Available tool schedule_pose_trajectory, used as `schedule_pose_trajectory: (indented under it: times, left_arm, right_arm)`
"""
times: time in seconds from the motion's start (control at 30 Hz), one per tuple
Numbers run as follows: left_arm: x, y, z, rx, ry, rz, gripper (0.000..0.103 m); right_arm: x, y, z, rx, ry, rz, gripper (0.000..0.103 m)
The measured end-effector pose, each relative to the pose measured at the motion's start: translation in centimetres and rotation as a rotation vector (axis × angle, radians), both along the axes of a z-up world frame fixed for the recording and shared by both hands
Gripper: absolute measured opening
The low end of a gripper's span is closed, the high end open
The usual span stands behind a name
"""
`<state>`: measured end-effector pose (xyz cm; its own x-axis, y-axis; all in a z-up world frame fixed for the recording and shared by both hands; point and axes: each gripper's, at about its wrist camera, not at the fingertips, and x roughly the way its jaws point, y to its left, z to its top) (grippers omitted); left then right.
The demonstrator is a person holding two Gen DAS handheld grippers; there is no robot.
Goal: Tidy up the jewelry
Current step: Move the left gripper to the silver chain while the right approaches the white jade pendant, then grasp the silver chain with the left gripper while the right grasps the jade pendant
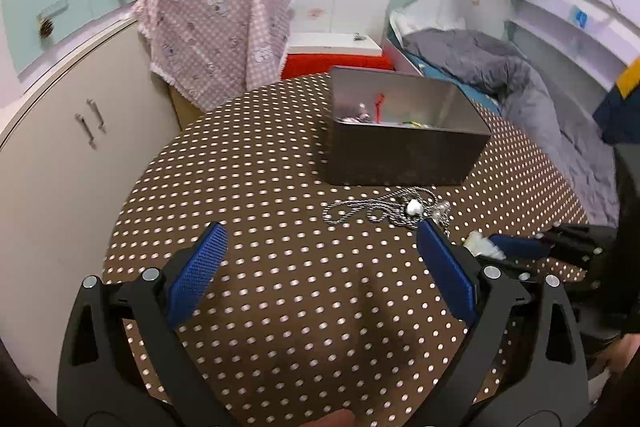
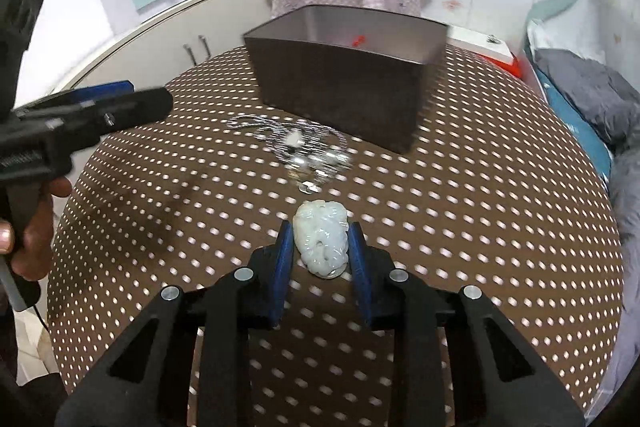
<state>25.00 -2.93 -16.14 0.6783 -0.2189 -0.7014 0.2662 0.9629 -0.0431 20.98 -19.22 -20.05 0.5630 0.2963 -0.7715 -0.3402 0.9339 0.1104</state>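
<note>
Tablecloth (image 2: 460, 227) below; right gripper (image 2: 320, 239) clamps pendant (image 2: 320, 239).

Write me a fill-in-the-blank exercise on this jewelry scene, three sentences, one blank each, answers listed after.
1. The right gripper is closed on a carved white ____.
2. The left gripper hangs over the dotted tablecloth with its jaws ____.
3. The silver chain lies on the cloth just in front of the dark metal ____.

Missing words: pendant; open; box.
</note>
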Motion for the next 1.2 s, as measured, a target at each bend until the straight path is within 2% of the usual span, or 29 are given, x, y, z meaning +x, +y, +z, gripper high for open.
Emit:
schedule_pose_trajectory:
  times: [0.2,0.5,0.57,0.6,0.63,0.7,0.73,0.83,1.0,1.07,1.1,1.13,1.17,1.2]
  left_arm:
    - [2.1,-2.9,-1.6,0.075,0.02,-0.045,0.094]
    - [4.7,-5.4,-3.5,0.108,0.06,-0.087,0.093]
    - [5.0,-5.5,-4.1,0.098,0.088,-0.105,0.074]
    - [5.0,-5.3,-4.0,0.063,0.095,-0.124,0.058]
    - [4.9,-5.3,-3.9,0.043,0.098,-0.131,0.038]
    - [4.5,-4.9,-3.7,0.028,0.099,-0.148,0.024]
    - [4.3,-4.7,-3.7,0.012,0.104,-0.152,0.021]
    - [3.7,-3.2,-3.8,-0.045,0.121,-0.143,0.019]
    - [3.1,-2.3,-4.0,-0.038,0.117,-0.12,0.02]
    - [3.6,-2.6,-3.9,-0.007,0.114,-0.121,0.03]
    - [3.6,-2.8,-3.9,-0.002,0.11,-0.125,0.054]
    - [3.6,-2.8,-3.9,-0.001,0.102,-0.124,0.06]
    - [3.6,-2.9,-3.9,0.002,0.104,-0.127,0.057]
    - [3.7,-2.9,-4.0,0.001,0.107,-0.13,0.029]
  right_arm:
    - [-0.2,-0.8,0.1,0.0,0.002,-0.013,0.026]
    - [-0.3,-1.1,-0.1,0.013,0.007,-0.009,0.026]
    - [-0.3,-1.3,-0.1,0.012,0.007,-0.007,0.026]
    - [-0.3,-1.3,-0.2,0.01,0.007,-0.007,0.026]
    - [-0.3,-1.4,-0.2,0.01,0.006,-0.006,0.026]
    - [-0.2,-1.3,-0.2,0.005,0.006,-0.005,0.026]
    - [-0.1,-1.2,-0.2,0.003,0.006,-0.005,0.027]
    - [-0.1,-1.0,-0.2,-0.005,0.004,-0.005,0.027]
    - [0.0,-0.5,-0.3,-0.033,-0.006,-0.001,0.028]
    - [0.0,-0.3,-0.4,-0.052,-0.011,0.004,0.027]
    - [-0.1,-0.2,-0.4,-0.059,-0.014,0.005,0.027]
    - [-0.1,-0.2,-0.4,-0.059,-0.014,0.006,0.027]
    - [-0.2,-0.4,-0.3,-0.049,-0.012,0.005,0.027]
    - [-0.2,-0.6,-0.2,-0.032,-0.009,0.002,0.027]
